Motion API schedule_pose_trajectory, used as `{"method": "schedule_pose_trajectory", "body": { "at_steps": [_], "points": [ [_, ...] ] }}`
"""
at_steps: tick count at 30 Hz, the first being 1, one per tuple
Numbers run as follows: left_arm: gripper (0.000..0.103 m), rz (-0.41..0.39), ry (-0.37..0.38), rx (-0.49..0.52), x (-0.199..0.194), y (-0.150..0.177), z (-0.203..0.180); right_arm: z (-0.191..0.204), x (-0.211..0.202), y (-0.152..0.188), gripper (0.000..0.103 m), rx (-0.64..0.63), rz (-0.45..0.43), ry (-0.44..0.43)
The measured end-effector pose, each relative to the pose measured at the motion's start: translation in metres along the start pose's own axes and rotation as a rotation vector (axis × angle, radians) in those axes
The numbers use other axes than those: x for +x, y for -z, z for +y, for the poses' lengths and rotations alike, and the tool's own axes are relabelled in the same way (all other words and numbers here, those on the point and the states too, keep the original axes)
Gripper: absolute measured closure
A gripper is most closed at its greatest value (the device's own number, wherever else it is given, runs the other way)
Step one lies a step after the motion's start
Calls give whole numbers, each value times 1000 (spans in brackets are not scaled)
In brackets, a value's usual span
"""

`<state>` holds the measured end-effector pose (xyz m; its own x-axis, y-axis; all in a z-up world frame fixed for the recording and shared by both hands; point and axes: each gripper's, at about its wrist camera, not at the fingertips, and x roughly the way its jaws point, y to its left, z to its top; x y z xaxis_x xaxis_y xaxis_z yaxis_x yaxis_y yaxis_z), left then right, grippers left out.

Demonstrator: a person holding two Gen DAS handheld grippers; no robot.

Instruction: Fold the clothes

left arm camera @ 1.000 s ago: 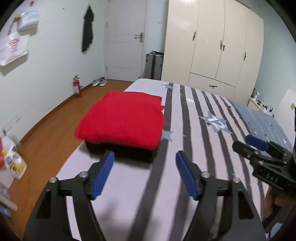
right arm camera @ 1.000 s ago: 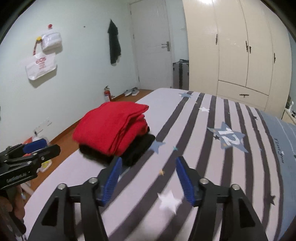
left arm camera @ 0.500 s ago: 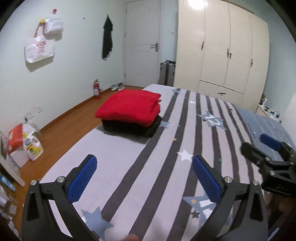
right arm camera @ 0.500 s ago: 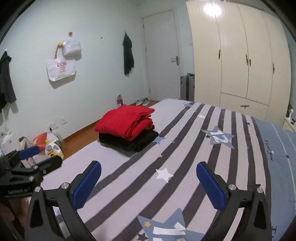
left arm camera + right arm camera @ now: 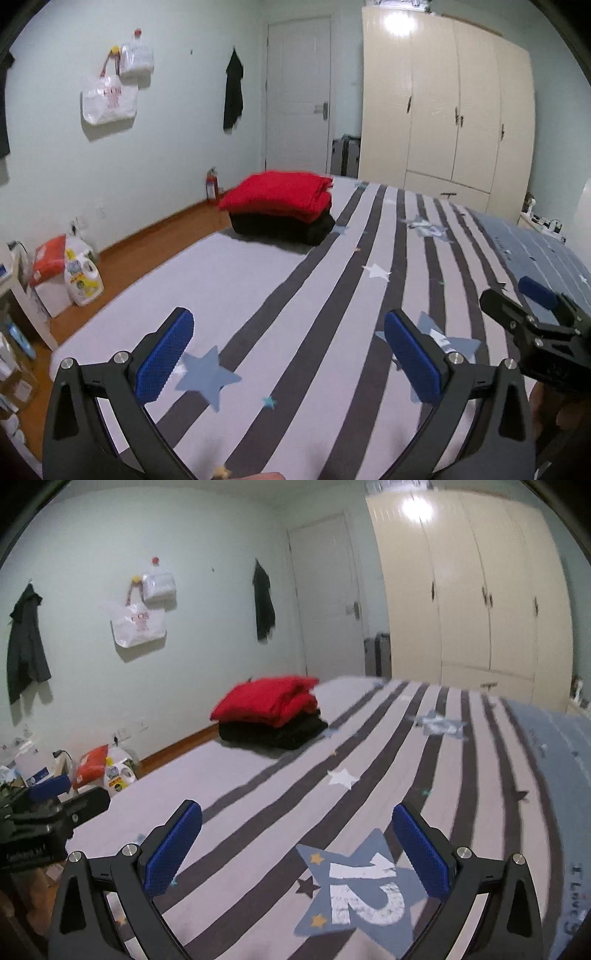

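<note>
A folded red garment [image 5: 279, 194] [image 5: 267, 700] lies on top of a folded black garment [image 5: 286, 226] [image 5: 275, 729], stacked at the far left of the striped bed [image 5: 258, 288] [image 5: 240, 775]. My left gripper [image 5: 288, 349] stands open over the near end of the bed, well back from the stack, with nothing between its blue pads. My right gripper [image 5: 297, 840] is open too, empty, above a star patch with the number 12. Each gripper shows at the edge of the other's view.
A cream wardrobe [image 5: 443, 110] and a white door [image 5: 299, 96] stand beyond the bed. On the wooden floor at left are detergent bottles and an orange pack [image 5: 74, 269], plus a red fire extinguisher [image 5: 211, 184]. Bags and dark clothes hang on the left wall.
Both grippers have pulled back from the stack toward the near end of the bed and opened wider. The red garment stays on the black one.
</note>
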<state>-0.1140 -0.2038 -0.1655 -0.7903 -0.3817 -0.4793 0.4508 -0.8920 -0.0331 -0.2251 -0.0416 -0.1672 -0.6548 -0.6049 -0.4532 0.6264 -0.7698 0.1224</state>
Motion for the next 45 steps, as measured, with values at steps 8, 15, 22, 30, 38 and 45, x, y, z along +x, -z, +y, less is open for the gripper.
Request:
{"method": "schedule_pose_trajectory", "body": {
  "at_steps": [8, 15, 22, 30, 38, 45],
  "points": [
    [1, -21, -19, -18, -124, -29, -5, 37, -108, -21, 1, -14, -16, 18],
    [1, -52, -21, -9, -199, -52, -11, 61, -185, -50, 1, -47, -38, 12],
    [1, -82, -18, -21, -238, -66, -16, 68, -227, -72, 1, -54, -69, 11],
    [1, -85, -23, -18, -246, -70, -17, 68, -237, -78, 1, -68, -84, 18],
    [1, -83, -24, -15, -243, -70, -17, 67, -231, -74, 1, -70, -76, 21],
    [1, -82, -38, -18, -242, -68, -18, 70, -227, -72, 1, -73, -75, 20]
  ]
}}
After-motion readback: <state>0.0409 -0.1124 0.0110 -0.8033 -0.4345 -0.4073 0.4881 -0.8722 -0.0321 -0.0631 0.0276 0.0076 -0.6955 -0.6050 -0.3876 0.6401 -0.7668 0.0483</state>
